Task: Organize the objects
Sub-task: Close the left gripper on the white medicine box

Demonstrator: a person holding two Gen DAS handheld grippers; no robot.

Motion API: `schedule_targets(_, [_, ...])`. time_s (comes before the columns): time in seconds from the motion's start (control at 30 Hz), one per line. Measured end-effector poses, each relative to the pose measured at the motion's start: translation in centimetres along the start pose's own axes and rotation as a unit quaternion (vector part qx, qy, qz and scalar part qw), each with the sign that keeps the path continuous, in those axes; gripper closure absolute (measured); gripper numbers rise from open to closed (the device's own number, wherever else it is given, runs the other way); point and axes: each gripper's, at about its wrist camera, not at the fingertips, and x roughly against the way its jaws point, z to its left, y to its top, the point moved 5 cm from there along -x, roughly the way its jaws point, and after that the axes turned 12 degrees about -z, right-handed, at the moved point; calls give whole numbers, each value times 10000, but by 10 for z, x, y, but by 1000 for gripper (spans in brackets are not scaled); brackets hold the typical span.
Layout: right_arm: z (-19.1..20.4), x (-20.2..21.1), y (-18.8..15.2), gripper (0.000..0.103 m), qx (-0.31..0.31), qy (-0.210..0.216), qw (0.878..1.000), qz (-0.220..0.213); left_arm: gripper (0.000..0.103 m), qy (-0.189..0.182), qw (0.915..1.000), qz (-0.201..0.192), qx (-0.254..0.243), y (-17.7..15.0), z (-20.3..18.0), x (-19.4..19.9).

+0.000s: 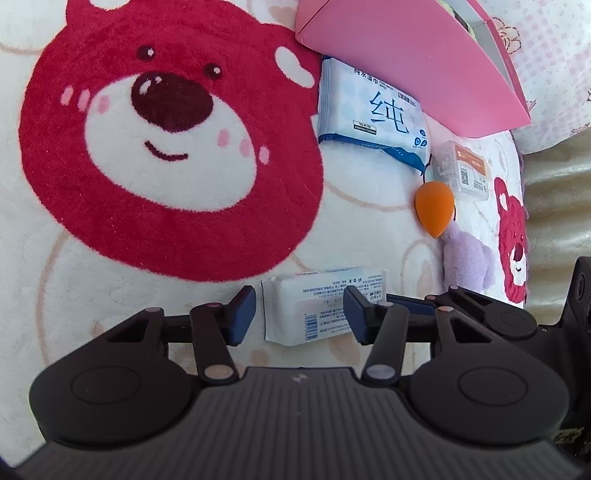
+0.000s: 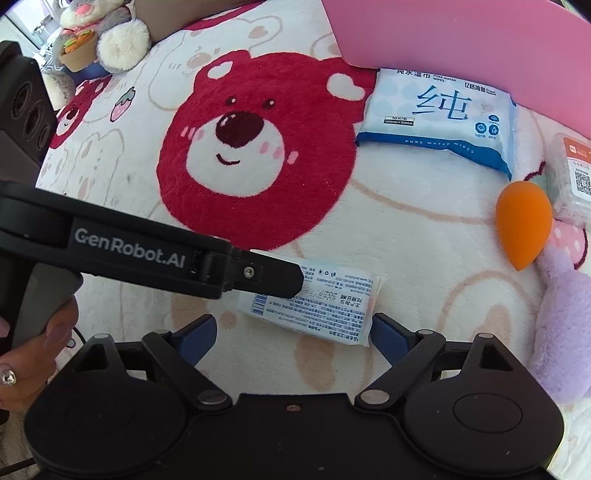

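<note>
A small white tissue pack point(image 1: 314, 306) lies printed side up on the bear blanket, between the open fingers of my left gripper point(image 1: 299, 314). In the right wrist view the same pack point(image 2: 317, 306) lies just ahead of my open right gripper point(image 2: 291, 334), with the left gripper's finger point(image 2: 266, 275) resting over its left end. A blue-and-white wet wipes pack point(image 1: 373, 114) point(image 2: 439, 114), an orange makeup sponge point(image 1: 434, 208) point(image 2: 522, 230) and a clear plastic box with an orange label point(image 1: 463, 170) point(image 2: 570, 177) lie further off.
A pink box point(image 1: 410, 55) point(image 2: 461, 40) stands at the far side, over the wipes pack's top edge. A purple plush toy point(image 1: 467, 258) point(image 2: 565, 332) lies at the right. Plush toys point(image 2: 99, 33) sit far left. The blanket point(image 1: 166, 147) covers the surface.
</note>
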Motion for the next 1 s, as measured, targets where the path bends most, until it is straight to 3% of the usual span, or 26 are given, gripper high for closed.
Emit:
schedule_targets(0.1, [1, -2, 0, 10, 3, -18, 10000, -2, 58, -206, 9989, -2, 425, 0, 4, -2])
schedule_targets(0.33, [-3, -6, -1, 16, 17, -187, 9998, -72, 62, -215, 9984, -6, 522, -2, 4, -6])
schedule_targets(0.47, [-3, -7, -3, 17, 246, -287, 9993, -84, 62, -173, 9987, 82, 475, -6, 3, -9])
schedule_targets(0.63, [-4, -7, -4, 19, 314, -354, 9988, -142, 62, 4, 10000, 56, 42, -12, -7, -10])
schedule_targets(1.0, [-2, 5, -4, 21, 477, -408, 9974, -355, 62, -184, 9997, -98, -110, -11, -17, -2])
